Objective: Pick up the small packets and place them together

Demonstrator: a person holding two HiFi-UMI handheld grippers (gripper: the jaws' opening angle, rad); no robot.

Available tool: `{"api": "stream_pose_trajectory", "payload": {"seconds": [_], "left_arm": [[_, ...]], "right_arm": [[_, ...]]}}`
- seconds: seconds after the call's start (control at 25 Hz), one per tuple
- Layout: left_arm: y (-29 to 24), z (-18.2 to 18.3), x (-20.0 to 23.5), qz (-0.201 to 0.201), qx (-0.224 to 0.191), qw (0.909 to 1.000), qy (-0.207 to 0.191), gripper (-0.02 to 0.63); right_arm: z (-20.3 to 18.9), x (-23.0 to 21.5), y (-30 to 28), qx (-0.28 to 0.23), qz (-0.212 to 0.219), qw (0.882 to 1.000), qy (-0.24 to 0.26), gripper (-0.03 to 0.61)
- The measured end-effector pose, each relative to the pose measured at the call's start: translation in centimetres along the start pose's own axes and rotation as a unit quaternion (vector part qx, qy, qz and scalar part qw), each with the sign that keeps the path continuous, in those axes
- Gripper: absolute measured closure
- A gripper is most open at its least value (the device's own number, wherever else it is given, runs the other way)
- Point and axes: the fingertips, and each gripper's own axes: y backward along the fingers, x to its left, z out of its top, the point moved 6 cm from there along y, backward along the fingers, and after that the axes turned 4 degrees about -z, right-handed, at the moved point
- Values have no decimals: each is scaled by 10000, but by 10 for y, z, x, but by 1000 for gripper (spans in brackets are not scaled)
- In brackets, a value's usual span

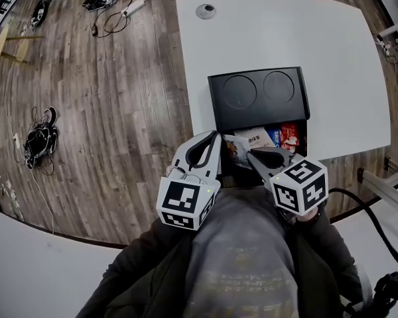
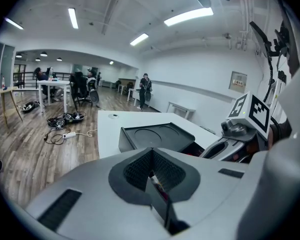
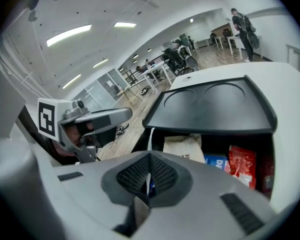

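Observation:
A black box (image 1: 303,135) with its lid (image 1: 259,95) swung open sits at the near edge of the white table (image 1: 285,32). Inside lie a beige packet (image 3: 185,146), a blue packet (image 3: 216,161) and a red packet (image 3: 242,165). My right gripper (image 1: 251,154) hovers at the box's left end, shut on a thin white-and-blue packet (image 3: 150,136) seen edge-on. My left gripper (image 1: 216,138) is just left of the box, its jaws closed on a thin packet sliver (image 2: 158,185) showing some red. A printed packet (image 1: 235,148) shows between the two grippers.
Left of the table is wood floor with cables and a power strip (image 1: 123,8) and a black bundle (image 1: 40,139). A round grommet (image 1: 205,10) sits at the table's far corner. Desks with people (image 2: 80,84) stand far across the room.

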Motion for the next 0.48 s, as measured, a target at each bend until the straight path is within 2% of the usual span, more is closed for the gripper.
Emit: {"api": "stream_pose_trajectory", "payload": {"seconds": [0.16, 0.48], "left_arm": [[5, 1, -7, -2, -58, 9999, -102, 611], [15, 20, -11, 153, -363, 9989, -273, 611]], "right_arm": [[4, 5, 17, -271, 29, 9996, 76, 574], [37, 14, 38, -814, 189, 9958, 360, 574]]}}
